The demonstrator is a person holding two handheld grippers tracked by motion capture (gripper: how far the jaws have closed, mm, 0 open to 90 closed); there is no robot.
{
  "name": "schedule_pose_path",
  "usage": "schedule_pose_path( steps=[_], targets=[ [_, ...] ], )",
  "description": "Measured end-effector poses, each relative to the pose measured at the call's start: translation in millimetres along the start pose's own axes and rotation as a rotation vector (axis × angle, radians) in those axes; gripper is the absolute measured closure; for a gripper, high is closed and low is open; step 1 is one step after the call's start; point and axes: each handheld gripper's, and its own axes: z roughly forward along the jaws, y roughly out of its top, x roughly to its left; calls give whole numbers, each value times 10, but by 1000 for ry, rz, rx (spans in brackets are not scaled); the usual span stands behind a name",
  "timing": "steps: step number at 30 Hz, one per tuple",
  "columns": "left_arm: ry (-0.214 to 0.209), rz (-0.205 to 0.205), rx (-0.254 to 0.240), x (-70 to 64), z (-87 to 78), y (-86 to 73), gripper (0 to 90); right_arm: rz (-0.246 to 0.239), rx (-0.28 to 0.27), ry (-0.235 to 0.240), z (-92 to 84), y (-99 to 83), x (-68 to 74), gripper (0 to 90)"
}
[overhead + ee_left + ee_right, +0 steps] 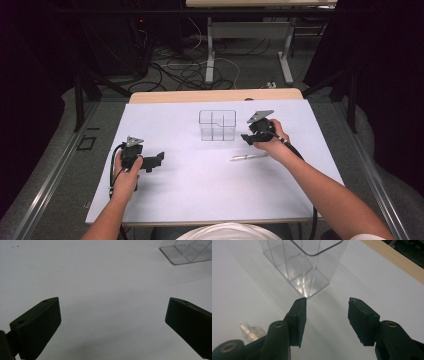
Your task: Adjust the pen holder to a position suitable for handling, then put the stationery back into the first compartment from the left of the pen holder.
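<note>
The white table (200,195) covers most of the high view, bare over its whole near half, with its wooden far edge (215,95) at twelve o'clock. Just past centre stands the clear divided organizer (217,125), upright, its compartments apparently empty. The right gripper (248,137) hovers just beside it at the organizer's four o'clock, with its jaws parted and nothing between them; in the right gripper view the organizer's near corner (308,290) lies straight ahead of the fingertips (300,312). A slim clear pen-like item (249,156) lies flat on the table at the six o'clock side of that hand, near it but untouched; its cap end (249,331) peeks in beside the jaw in the right gripper view.

The left gripper (159,159) rests low at eight o'clock from the organizer, well apart from it, jaws wide and holding nothing.

The work in hand looks like putting the pen-like item into the organizer. To do it well, the right gripper should likely swing back toward six o'clock, drop low, and close across the item's middle so it does not roll or pivot. Lifting clear of the organizer's thin rim matters, since a knock could tip it. Open table lies at three and six o'clock for that swing.
</note>
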Motion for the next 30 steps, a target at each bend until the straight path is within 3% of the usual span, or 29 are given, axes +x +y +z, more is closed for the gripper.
schedule_pose_path(
  steps=[3,6,13,14,16,17,18,19,20,21,22,25,26,30],
  targets=[
    [-2,3,-5,-1,-1,0,2,-23,-8,33,-32,-3,37,416],
    [-2,9,2,-6,-16,3,2,-43,18,8,-62,1,57,316],
    [0,9,-3,-2,-24,1,2,-69,42,2,-102,25,54,217],
    [3,4,-4,-5,-21,1,2,-122,72,13,-123,37,54,208],
    [4,14,1,-1,-24,2,2,-142,76,7,-125,43,59,207],
    [4,11,-2,-5,-23,2,2,-190,93,-1,-146,49,74,207],
    [2,7,-3,-10,-23,1,2,-190,93,-1,-146,49,74,207],
    [1,8,-3,-11,-23,2,2,-249,106,-13,-155,52,101,207],
    [2,9,-3,-11,-21,1,2,-249,106,-13,-155,52,101,207],
    [-1,8,-4,-10,-19,0,2,-298,119,-14,-173,51,132,212],
    [-1,8,-3,-10,-18,0,2,-298,119,-14,-173,51,132,212],
    [0,9,-2,-12,-21,0,2,-384,146,-14,-200,52,167,280],
    [3,18,2,-8,-27,2,2,-427,170,8,-213,46,185,344],
    [0,8,-7,-16,-29,0,2,-480,193,44,-229,36,209,392]
  ],
)
